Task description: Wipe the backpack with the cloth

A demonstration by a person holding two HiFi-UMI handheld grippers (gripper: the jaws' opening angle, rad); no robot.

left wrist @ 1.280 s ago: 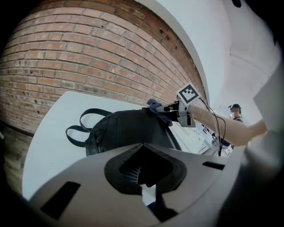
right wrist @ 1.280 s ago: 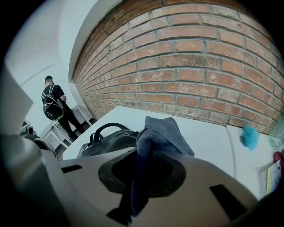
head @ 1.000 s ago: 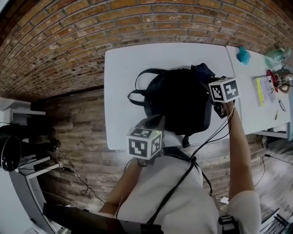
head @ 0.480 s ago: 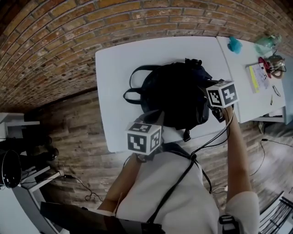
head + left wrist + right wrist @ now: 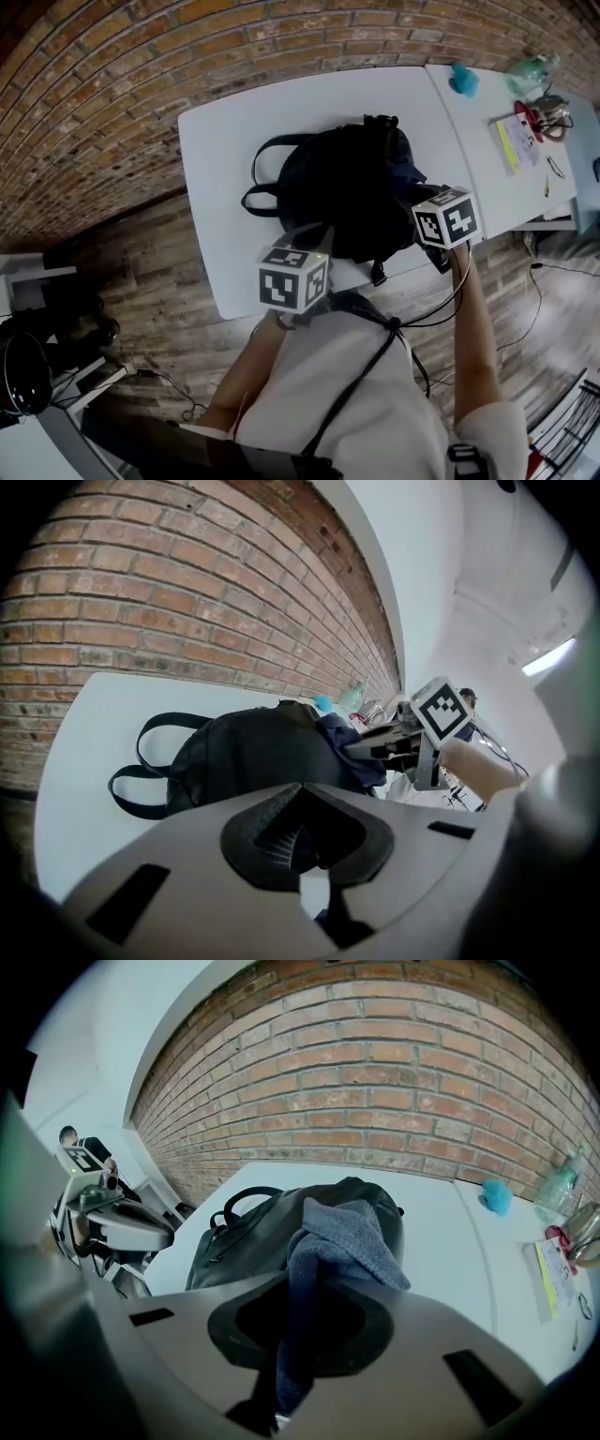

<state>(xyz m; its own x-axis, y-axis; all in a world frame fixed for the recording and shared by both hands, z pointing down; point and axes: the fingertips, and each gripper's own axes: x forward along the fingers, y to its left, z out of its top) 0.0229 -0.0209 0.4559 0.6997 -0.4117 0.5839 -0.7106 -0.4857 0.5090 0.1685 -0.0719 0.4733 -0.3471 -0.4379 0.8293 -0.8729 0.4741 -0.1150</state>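
A black backpack (image 5: 342, 192) lies flat on the white table (image 5: 225, 141), its straps toward the left. My right gripper (image 5: 420, 194) is at the pack's right near corner, shut on a grey-blue cloth (image 5: 345, 1232) that drapes forward over the backpack (image 5: 239, 1237). In the right gripper view the cloth runs down between the jaws of the right gripper (image 5: 295, 1330). My left gripper (image 5: 317, 237) hovers at the near edge of the pack, and in its own view the left gripper (image 5: 300, 794) shows its jaws together with nothing between them. The left gripper view also shows the backpack (image 5: 248, 757) and the cloth (image 5: 354, 754).
A second white table (image 5: 487, 178) joins on the right, carrying a teal object (image 5: 462, 79), a bottle (image 5: 527, 67), a yellow-edged paper (image 5: 511, 145) and small tools. A brick wall runs behind the tables. The table's near edge is right under both grippers.
My right gripper with the cloth has slid from the pack's right side toward its near right corner. The left gripper has stayed at the near edge. The head view has shifted.
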